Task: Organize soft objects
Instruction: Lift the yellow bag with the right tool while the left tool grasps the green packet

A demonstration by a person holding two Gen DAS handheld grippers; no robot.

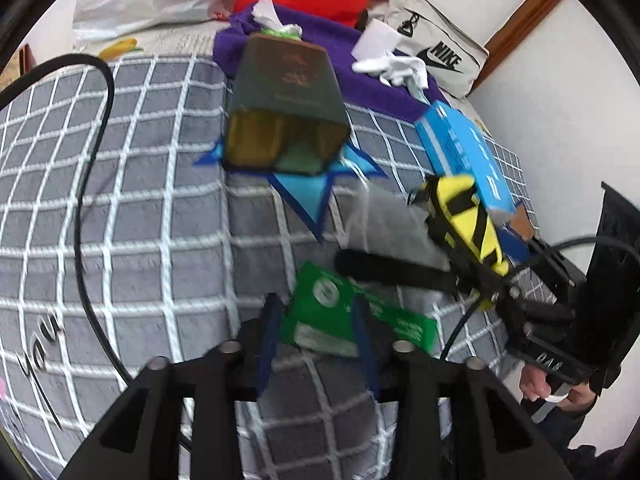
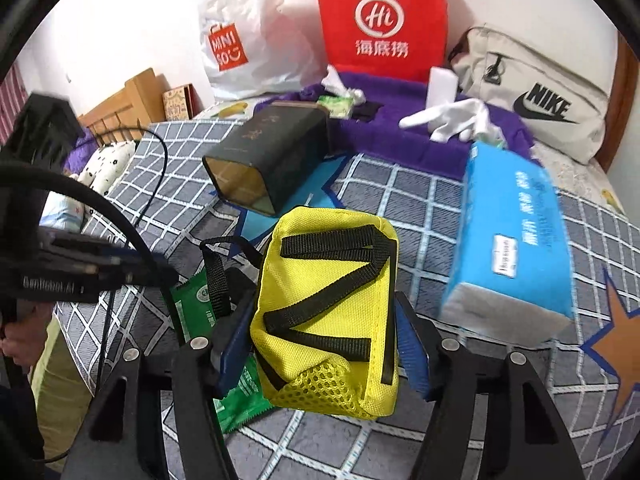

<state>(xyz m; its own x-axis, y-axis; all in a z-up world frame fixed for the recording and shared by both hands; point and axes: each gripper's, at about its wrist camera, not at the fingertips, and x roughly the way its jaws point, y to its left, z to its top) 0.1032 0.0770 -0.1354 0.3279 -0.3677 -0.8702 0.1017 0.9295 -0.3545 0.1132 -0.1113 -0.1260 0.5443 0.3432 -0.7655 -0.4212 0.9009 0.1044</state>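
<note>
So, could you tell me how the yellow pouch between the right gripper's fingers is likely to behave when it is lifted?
The yellow pouch looks like soft woven fabric, so it will probably squash and sag rather than hold shape. Its mesh corner already bulges, hinting at light contents. The loose black strap dangles near the green packet and might snag it.

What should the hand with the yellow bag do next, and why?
Probably carry the yellow pouch forward to the open dark box and tuck it in. The right gripper has its pads on both sides of the pouch, which looks lifted off the checked blanket, and the box lies on its side with its mouth facing the pouch.
</note>
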